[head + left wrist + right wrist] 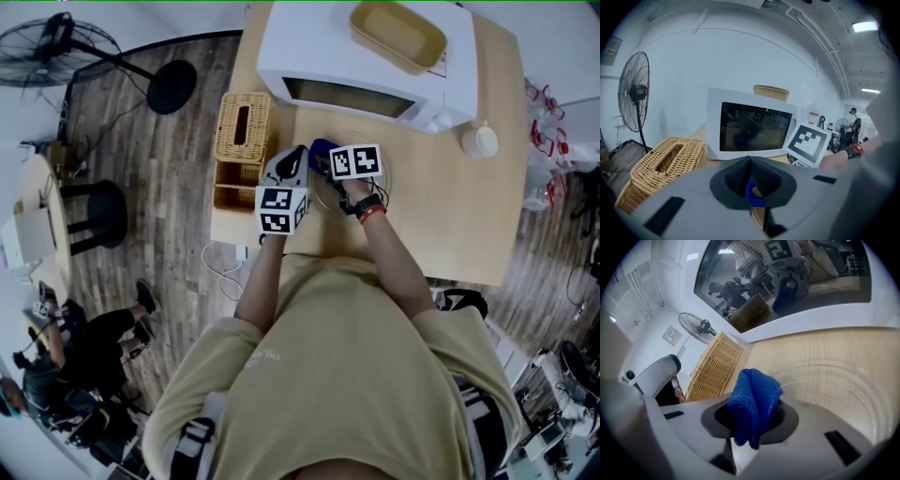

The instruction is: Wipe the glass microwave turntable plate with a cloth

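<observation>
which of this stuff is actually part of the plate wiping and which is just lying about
In the job:
- blue cloth, clamped in the jaws of the right gripper
- glass turntable plate, lying on the table

Lying about:
- microwave
- wicker basket
- yellow tray on the microwave
- floor fan

Nothing legible anywhere I look. The marker cubes I carry bear black-and-white square patterns only, no letters or digits. Small red-and-white label past the right edge of the microwave: print too small to read. Paper notice high on the wall near the fan: blurred, unreadable. Faint print on my shirt: cannot make it out.
</observation>
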A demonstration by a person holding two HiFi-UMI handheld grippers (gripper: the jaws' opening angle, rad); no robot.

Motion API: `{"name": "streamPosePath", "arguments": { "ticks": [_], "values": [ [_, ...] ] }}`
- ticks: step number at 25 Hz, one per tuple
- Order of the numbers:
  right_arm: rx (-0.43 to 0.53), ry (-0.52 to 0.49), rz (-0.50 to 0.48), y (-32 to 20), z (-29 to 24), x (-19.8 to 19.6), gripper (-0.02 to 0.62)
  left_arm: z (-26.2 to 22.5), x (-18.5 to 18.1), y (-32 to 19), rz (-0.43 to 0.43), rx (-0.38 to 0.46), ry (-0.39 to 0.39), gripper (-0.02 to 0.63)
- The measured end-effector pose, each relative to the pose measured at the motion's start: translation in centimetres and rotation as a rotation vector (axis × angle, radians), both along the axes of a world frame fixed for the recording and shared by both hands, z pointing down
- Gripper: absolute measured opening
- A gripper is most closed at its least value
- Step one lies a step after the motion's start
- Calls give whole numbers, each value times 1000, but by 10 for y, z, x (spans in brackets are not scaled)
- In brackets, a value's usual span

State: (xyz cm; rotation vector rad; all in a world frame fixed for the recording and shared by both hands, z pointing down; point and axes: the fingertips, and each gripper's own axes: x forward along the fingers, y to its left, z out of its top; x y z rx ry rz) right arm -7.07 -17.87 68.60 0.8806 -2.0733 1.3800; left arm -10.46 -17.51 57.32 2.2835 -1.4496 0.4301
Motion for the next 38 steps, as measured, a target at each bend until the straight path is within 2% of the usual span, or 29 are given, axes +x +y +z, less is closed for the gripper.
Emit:
{"name": "streamPosePath", "arguments": {
  "ticks": [13,38],
  "values": [
    [-10,-28,26,1,0,12,106,0,22,4,52,-6,-20,17],
    [-6,-23,122,5,1,73,106,9,45,6,92,-24,-19,17]
  ]
}}
